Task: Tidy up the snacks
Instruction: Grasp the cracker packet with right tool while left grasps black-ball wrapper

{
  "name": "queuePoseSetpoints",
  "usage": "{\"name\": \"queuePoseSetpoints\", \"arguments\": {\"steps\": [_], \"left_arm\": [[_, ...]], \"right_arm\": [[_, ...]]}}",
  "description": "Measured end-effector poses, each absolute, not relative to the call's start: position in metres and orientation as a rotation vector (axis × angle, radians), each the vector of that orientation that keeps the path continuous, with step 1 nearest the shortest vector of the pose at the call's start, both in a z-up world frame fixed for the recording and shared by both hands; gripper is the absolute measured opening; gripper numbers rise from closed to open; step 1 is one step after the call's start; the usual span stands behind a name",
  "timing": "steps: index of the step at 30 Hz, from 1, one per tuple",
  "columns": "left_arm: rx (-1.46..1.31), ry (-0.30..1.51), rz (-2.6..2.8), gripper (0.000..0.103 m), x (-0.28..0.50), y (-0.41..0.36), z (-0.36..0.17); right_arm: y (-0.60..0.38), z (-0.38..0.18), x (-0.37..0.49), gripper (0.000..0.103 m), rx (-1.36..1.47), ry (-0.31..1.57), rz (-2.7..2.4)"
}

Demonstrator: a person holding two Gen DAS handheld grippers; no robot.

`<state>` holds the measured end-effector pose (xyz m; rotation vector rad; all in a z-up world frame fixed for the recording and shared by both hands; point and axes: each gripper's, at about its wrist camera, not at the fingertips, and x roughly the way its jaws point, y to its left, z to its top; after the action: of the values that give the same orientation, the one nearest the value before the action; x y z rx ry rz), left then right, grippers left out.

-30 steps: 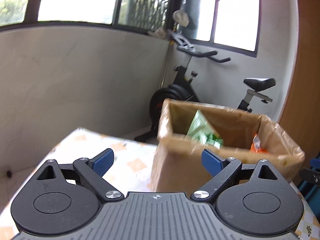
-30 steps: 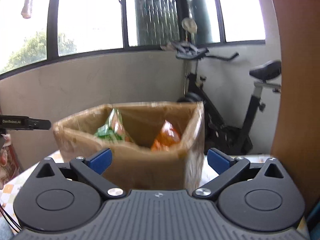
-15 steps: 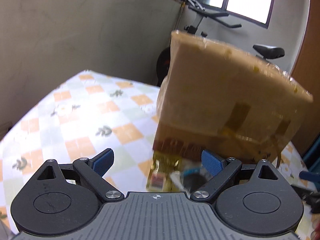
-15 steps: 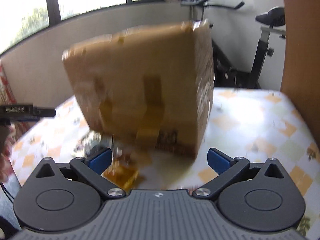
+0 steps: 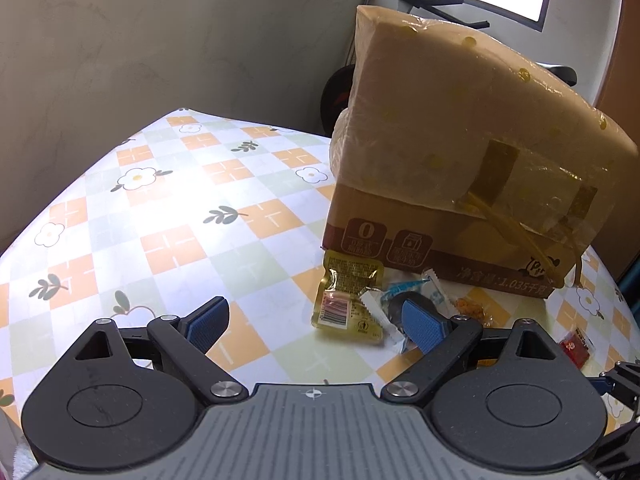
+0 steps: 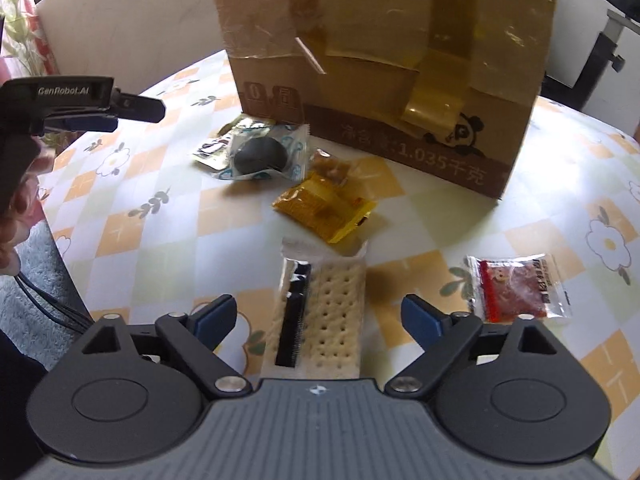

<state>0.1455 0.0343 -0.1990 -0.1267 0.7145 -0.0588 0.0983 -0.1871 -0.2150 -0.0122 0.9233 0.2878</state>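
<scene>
Dipped down since a second ago: no more peeking into the top of the cardboard box [image 5: 460,168] at the green and orange bags, only its taped side and the flowery table [image 5: 180,208] in front of it. So, small snacks in sight at last, and time to start picking them up. Left gripper [image 5: 316,322]: fingers wide apart, holding nothing, hanging above the table. Just ahead of its right finger, a dark round snack in a blue and white wrapper [image 5: 396,305]. Beside that, ahead and a little right of the middle, a yellow packet with a bar code [image 5: 346,300], its far end tucked against the foot of the box. Right gripper [image 6: 318,312]: fingers wide apart too, nothing held. Right between those fingers, flat on the table, a clear pack of crackers [image 6: 324,316], long side pointing ahead. Further ahead, an orange-yellow packet [image 6: 324,210], then a small brown snack [image 6: 330,166] near the box. Just past the right finger, a red packet [image 6: 516,288]. Probably crackers first for the right side: already lined up between the fingers, so only a drop down and a squeeze needed. Easy to break, though, so a soft squeeze. For the left side, a short move ahead and to the right to reach the yellow packet or the round snack. No loose snack picked up yet, so most of the job still to do.
</scene>
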Motion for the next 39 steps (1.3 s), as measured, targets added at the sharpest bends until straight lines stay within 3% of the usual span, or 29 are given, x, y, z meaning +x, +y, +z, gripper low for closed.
{"name": "queuePoseSetpoints", "arguments": {"steps": [9, 11, 15, 39], "left_arm": [[-0.132, 0.747, -0.089, 0.093, 0.149, 0.027, -0.205], [-0.145, 0.758, -0.094, 0.092, 0.15, 0.028, -0.207], [-0.169, 0.772, -0.106, 0.092, 0.151, 0.029, -0.21], [0.109, 0.795, -0.364, 0.087, 0.215, -0.024, -0.228]], "right_arm": [[-0.193, -0.215, 0.091, 0.079, -0.05, 0.933, 0.298], [-0.192, -0.215, 0.09, 0.073, -0.071, 0.923, 0.314], [-0.193, -0.215, 0.093, 0.051, -0.082, 0.895, 0.313], [-0.218, -0.234, 0.108, 0.05, 0.006, 0.677, 0.227]]}}
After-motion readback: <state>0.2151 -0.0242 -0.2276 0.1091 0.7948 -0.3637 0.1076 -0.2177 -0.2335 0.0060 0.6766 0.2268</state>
